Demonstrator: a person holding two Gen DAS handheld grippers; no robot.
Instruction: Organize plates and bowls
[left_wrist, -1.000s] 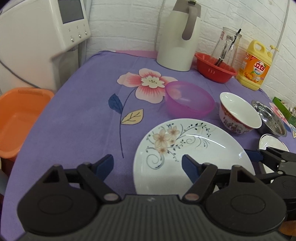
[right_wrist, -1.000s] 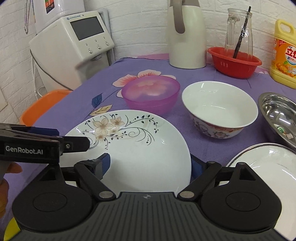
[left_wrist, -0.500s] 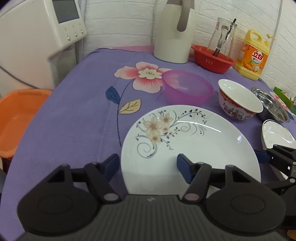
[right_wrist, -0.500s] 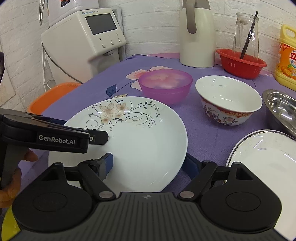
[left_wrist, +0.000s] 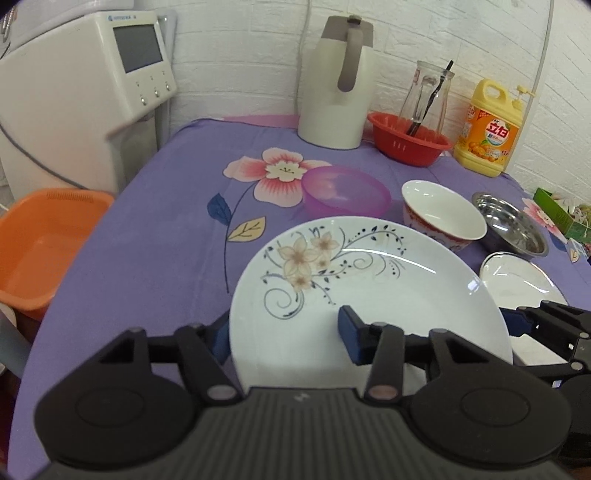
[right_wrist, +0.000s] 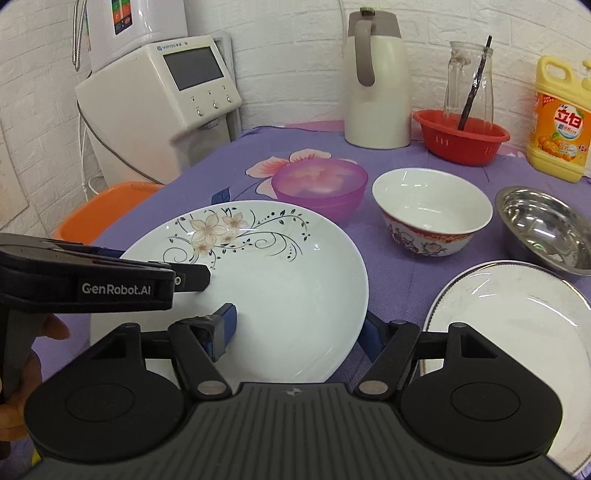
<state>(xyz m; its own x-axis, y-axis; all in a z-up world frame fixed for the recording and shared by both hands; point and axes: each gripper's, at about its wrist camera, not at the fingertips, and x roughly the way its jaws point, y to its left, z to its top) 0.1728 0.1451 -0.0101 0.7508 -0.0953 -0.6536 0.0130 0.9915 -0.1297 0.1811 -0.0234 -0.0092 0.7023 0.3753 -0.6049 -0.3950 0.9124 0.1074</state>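
The sorting has hardly begun, I'd say. The flowered plate (left_wrist: 369, 288) sits near the front of the purple tabletop (left_wrist: 155, 258), and both tools are on it. The left hand-held gripper (left_wrist: 284, 332) is closing over the plate's near-left rim, one pad above the plate and one below its edge; I cannot tell whether the pads press on it yet. The right hand-held gripper (right_wrist: 295, 328) straddles the near-right rim the same way, jaws apart by about the same width, and contact there is just as hard to judge.

Everything else lies unstacked: the pink plastic bowl (right_wrist: 319, 184) beyond the plate, the white patterned bowl (right_wrist: 430, 210) to its right, the steel bowl (right_wrist: 543, 225) further right, and a second white plate (right_wrist: 517, 317) near right, cut off by the frame edge. So all the grouping looks left to do.

The plate's underside and the lower pads are hidden, so whether it is lifted clear of the cloth is unclear.
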